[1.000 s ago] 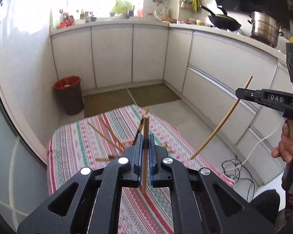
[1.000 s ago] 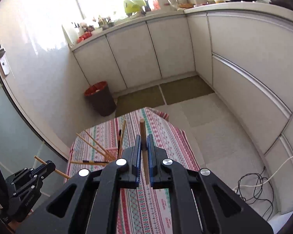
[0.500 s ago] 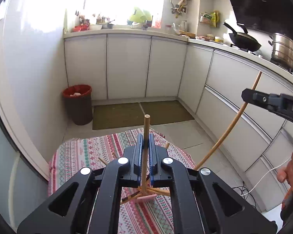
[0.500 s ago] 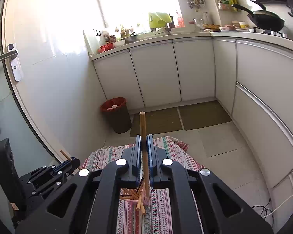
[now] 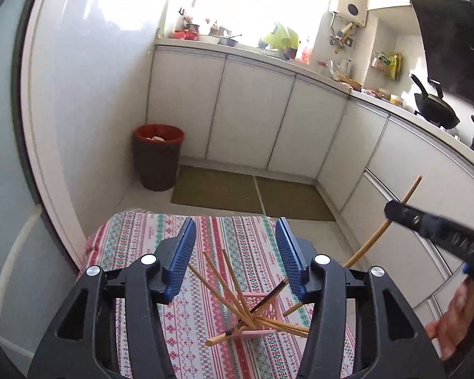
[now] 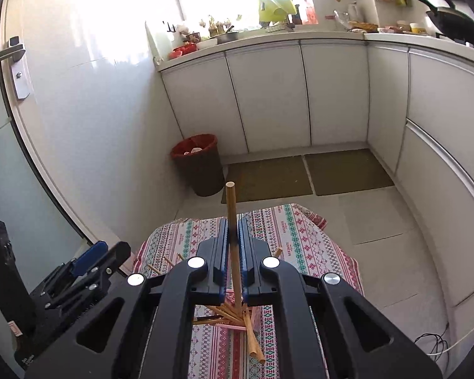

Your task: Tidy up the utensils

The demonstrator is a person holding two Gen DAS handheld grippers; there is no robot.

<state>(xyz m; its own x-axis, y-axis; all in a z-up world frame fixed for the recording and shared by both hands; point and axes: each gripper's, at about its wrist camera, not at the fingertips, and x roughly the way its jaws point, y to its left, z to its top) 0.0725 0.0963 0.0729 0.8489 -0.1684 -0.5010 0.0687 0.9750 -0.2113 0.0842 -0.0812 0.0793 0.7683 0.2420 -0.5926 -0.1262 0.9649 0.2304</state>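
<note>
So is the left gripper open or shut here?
Open. The left gripper shows a wide gap between its blue pads, nothing gripped; its jaws have just been opening. Through the gap, chopsticks sit in the pink basket.

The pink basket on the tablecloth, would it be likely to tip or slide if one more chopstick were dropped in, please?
Probably tippy: the pink basket looks small and light, and the chopsticks in it splay far beyond its rim. It may also slide, since it sits loose on the tablecloth. Lowering the held chopstick in gently seems wiser.
</note>
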